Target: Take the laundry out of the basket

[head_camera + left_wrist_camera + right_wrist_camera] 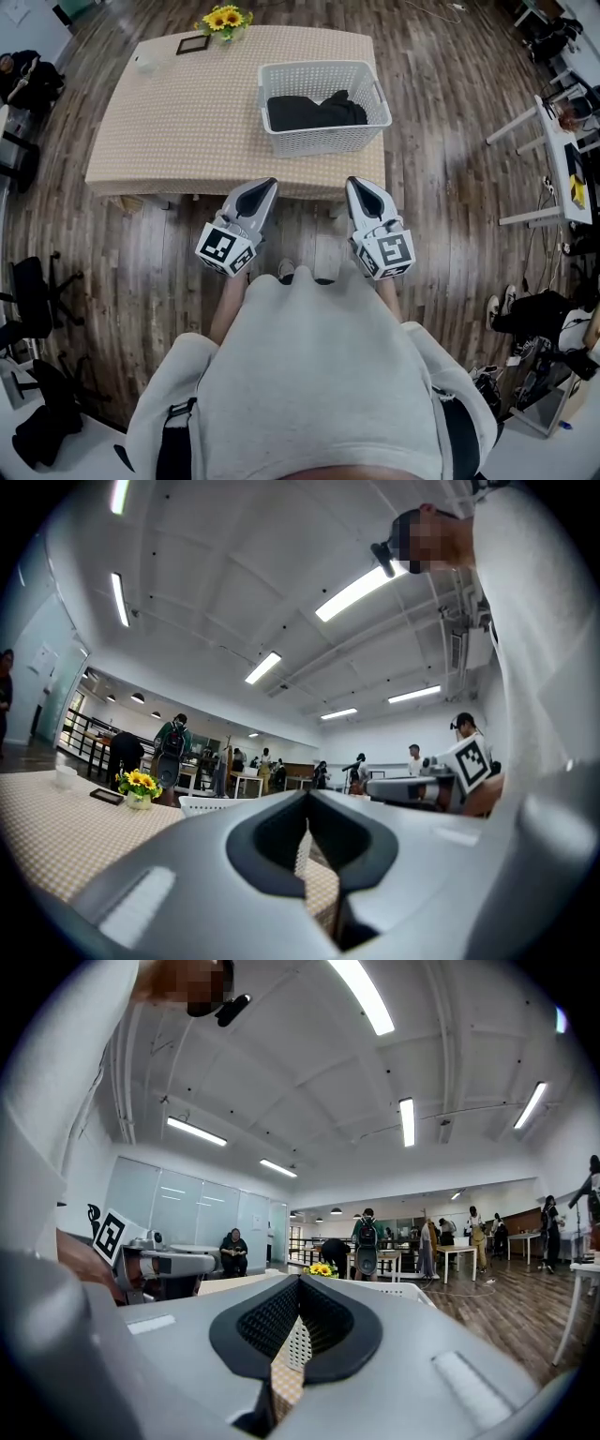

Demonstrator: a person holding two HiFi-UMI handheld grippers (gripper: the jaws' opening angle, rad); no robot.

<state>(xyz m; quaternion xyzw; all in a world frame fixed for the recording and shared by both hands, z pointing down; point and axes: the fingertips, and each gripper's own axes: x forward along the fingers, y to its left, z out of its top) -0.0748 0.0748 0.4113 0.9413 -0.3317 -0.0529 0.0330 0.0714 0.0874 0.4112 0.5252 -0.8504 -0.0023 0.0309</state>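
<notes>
A white slotted basket (281, 77) stands on the right part of a table with a beige checked cloth (178, 122). Black laundry (314, 111) lies bunched inside it. My left gripper (269, 182) and right gripper (354, 181) hover side by side just short of the table's near edge, pointing level at it, both shut with nothing between the jaws. In the left gripper view the left gripper (307, 799) has the basket's rim (211, 804) beyond it. The right gripper (299, 1281) shows the basket (412, 1289) ahead in its own view.
A vase of sunflowers (225, 19), a small picture frame (193, 43) and a white cup (147, 62) sit at the table's far side. White desks (562, 141) stand to the right, black chairs (28, 291) to the left. Several people stand in the room behind (367, 1241).
</notes>
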